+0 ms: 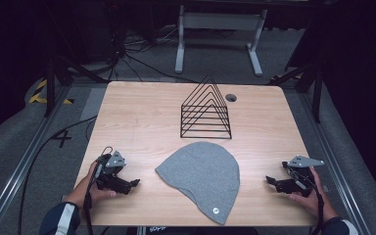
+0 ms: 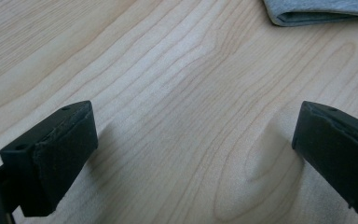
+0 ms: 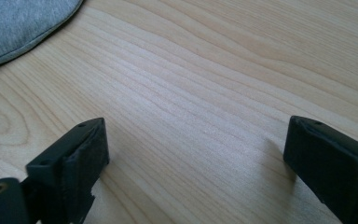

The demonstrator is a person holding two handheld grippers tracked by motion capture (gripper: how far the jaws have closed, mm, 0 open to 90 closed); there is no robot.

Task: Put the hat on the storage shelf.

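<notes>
Step in hand: likely the approach to the grey beanie [image 1: 199,177]; judged best done by bringing each gripper in low to a near edge and pinching only fabric, not scraping the table [image 1: 142,105].
Left gripper [image 1: 133,184]: jaws spread wide, holding nothing, over bare wood just left of the hat.
Grey beanie: flat at the table's near middle, between the grippers, touching neither; in front of the black wire rack [image 1: 205,108].
Right gripper [image 1: 269,180]: jaws wide apart, empty, over bare wood right of the hat.

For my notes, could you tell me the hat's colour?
Grey; the hat shows best in the high view.
</notes>
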